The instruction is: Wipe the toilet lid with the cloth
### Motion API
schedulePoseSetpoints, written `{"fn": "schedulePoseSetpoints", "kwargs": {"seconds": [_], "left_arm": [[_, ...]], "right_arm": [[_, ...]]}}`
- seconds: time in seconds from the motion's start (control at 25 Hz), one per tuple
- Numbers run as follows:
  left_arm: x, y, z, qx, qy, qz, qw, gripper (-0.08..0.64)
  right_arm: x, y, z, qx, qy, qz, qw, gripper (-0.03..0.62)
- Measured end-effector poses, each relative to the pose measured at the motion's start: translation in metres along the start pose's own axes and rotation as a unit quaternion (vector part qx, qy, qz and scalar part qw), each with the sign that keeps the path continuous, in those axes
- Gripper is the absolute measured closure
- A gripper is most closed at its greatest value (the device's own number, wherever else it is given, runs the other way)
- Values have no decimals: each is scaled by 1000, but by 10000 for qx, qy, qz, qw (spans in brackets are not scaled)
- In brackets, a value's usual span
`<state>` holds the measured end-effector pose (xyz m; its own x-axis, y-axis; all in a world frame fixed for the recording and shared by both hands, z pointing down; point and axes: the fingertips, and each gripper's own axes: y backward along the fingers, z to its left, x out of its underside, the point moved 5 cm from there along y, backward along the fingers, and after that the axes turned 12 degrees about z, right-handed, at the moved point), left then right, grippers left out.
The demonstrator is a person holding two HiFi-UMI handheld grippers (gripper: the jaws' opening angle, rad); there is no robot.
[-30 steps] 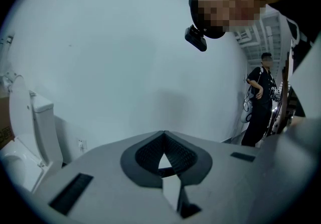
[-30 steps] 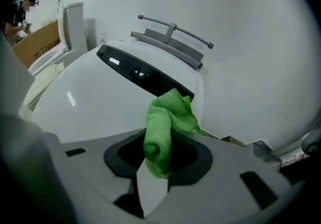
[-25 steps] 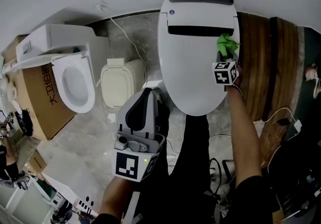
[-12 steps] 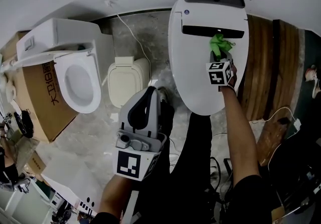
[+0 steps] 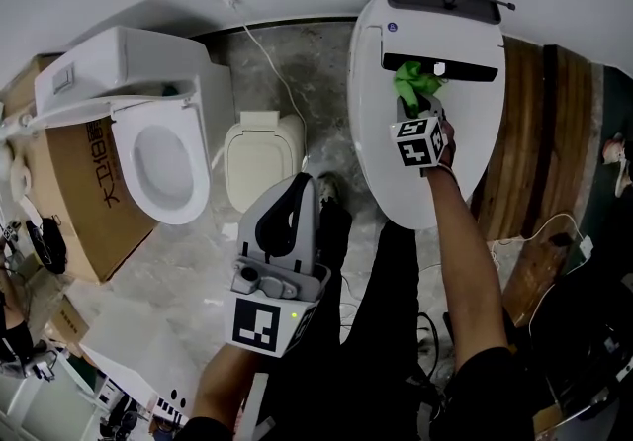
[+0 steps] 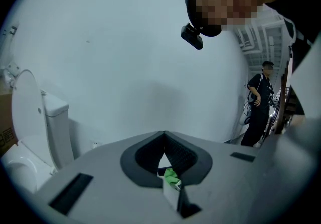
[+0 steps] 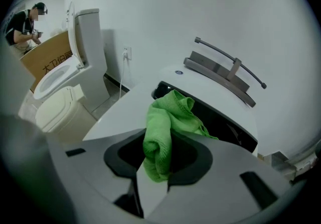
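Nearest the person, the left gripper (image 6: 163, 148) hung over the marble floor (image 5: 198, 251), its jaws pressed together at the tips with nothing between them. Beyond it, the right gripper (image 7: 157, 161) reached out over the closed white toilet lid (image 5: 396, 167), pinching a bunched green cloth (image 7: 163, 127) between its jaws. The cloth lay at the lid's far edge, against the dark slot (image 5: 465, 71) running across there. Behind the slot sat a grey bracket with a bar (image 7: 228, 70), close to the white wall. Left of the lid stood a cream bin (image 5: 259, 157) and a second toilet (image 5: 153, 157) with its seat showing.
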<state>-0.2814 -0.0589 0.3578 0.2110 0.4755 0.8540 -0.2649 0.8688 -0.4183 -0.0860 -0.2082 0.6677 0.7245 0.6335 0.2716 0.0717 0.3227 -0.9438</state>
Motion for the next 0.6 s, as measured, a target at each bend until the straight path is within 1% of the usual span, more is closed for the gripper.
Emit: {"fn": "schedulePoseSetpoints", "kwargs": {"seconds": [0.08, 0.2, 0.32, 0.44, 0.6], "left_arm": [[2, 1, 6, 22, -20, 24, 10000, 551], [8, 2, 13, -4, -18, 57, 10000, 551], [13, 4, 16, -69, 46, 51, 10000, 551], [17, 9, 18, -181, 100, -10, 9998, 551], [26, 17, 19, -299, 140, -138, 9994, 551]], "right_arm": [[-11, -1, 11, -55, 283, -76, 9996, 465], [-26, -2, 26, -204, 840, -156, 9961, 466], [-34, -2, 39, -417, 1588, -190, 9862, 465], [-39, -2, 47, -531, 2394, -187, 9693, 466], [-35, -3, 59, -456, 3483, -186, 9361, 465]]}}
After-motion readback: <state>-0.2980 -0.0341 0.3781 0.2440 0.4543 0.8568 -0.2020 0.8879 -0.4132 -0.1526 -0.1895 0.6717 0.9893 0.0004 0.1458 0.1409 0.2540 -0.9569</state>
